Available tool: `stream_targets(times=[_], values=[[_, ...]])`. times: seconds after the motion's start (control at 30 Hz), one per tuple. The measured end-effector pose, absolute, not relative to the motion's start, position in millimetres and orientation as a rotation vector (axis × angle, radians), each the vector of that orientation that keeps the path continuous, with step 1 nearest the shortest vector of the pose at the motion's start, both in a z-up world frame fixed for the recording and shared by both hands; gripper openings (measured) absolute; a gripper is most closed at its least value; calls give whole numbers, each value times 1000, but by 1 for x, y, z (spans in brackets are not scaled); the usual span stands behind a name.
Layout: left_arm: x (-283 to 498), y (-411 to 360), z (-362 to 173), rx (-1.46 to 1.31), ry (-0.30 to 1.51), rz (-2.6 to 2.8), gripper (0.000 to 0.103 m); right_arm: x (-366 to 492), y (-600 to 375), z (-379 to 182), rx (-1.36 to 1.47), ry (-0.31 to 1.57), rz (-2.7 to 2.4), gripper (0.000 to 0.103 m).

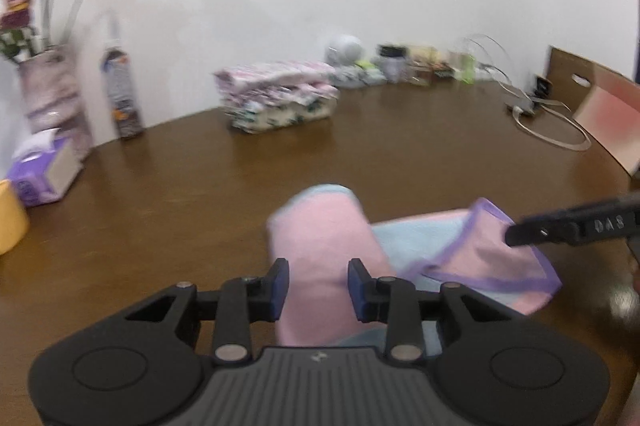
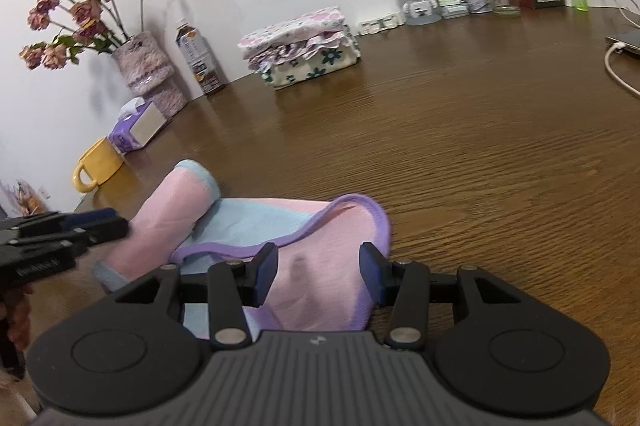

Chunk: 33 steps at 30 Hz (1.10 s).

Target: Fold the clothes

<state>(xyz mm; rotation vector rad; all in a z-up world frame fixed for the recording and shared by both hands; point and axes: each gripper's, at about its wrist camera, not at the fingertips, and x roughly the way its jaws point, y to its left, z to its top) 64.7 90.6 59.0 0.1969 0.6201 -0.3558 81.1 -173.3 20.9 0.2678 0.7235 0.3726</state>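
Observation:
A pink and light-blue cloth with a purple hem (image 2: pixel 256 218) lies on the brown wooden table (image 2: pixel 460 146) near its front edge. Its left part is folded into a thick pink roll (image 1: pixel 328 238). That roll runs between the spread fingers of my left gripper (image 1: pixel 319 288), and the pads do not press on it. From the right wrist view, the left gripper (image 2: pixel 108 222) comes in at the roll's left side. My right gripper (image 2: pixel 319 276) stands open over the purple-hemmed flap (image 1: pixel 480 246), which rises toward its tip (image 1: pixel 510 234).
A stack of folded floral clothes (image 2: pixel 300 46) sits at the back by the wall. At the left stand a vase of dried roses (image 2: pixel 144 66), a bottle (image 2: pixel 198 58), a tissue box (image 2: pixel 138 128) and a yellow mug (image 2: pixel 98 164). Small items and a cable (image 2: pixel 616 70) line the back right.

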Motion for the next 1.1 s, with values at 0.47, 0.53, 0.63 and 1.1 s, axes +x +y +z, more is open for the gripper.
stream_targets(times=[0.47, 0.53, 0.63, 1.1], values=[[49, 126, 67, 52, 534, -345, 31, 82, -142, 35, 188, 687, 367, 48], [51, 136, 58, 26, 570, -352, 31, 86, -130, 37, 183, 684, 388, 48], [53, 140, 45, -25, 612, -405, 31, 96, -107, 40, 176, 679, 433, 48], [50, 164, 38, -142, 597, -487, 37, 136, -59, 22, 231, 724, 377, 40]])
